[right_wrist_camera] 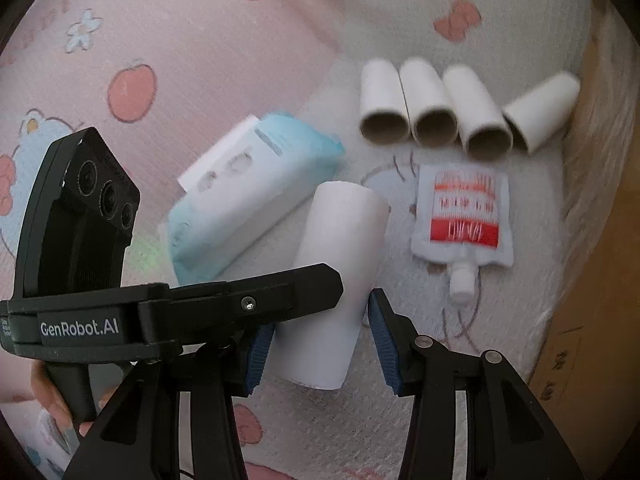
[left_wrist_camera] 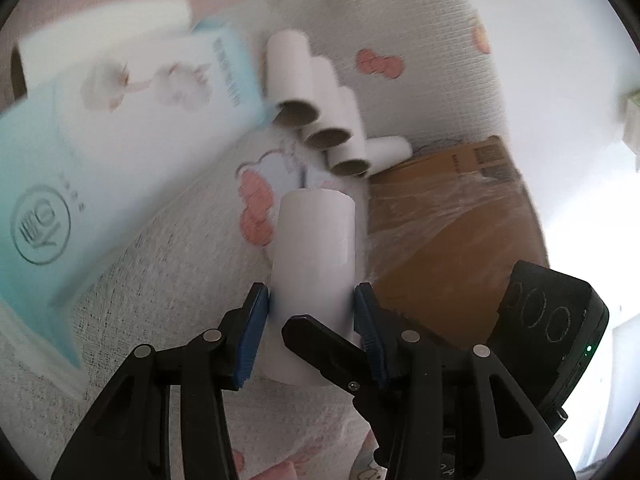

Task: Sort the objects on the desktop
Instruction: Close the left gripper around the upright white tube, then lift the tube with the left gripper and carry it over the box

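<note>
A white paper tube (left_wrist_camera: pixel 316 240) lies between the blue pads of my left gripper (left_wrist_camera: pixel 310 300), and both pads press on its sides. The same tube (right_wrist_camera: pixel 340 248) also sits between the pads of my right gripper (right_wrist_camera: pixel 320 312). Here the right pad stands a little off the tube wall, so the jaws are open. One finger of the left gripper (right_wrist_camera: pixel 280 292) crosses in front of the tube. Several more white tubes (right_wrist_camera: pixel 430 104) lie side by side farther back. A blue tissue pack (right_wrist_camera: pixel 256 192) lies left of the held tube and a red-labelled pouch (right_wrist_camera: pixel 464 216) to its right.
A white cloth with cartoon prints (right_wrist_camera: pixel 400 420) covers the surface. A brown cardboard box (left_wrist_camera: pixel 452 216) borders the cloth on the right. The tissue pack (left_wrist_camera: pixel 120 120) fills the left of the left wrist view. A hand (right_wrist_camera: pixel 52 400) holds the left gripper's handle.
</note>
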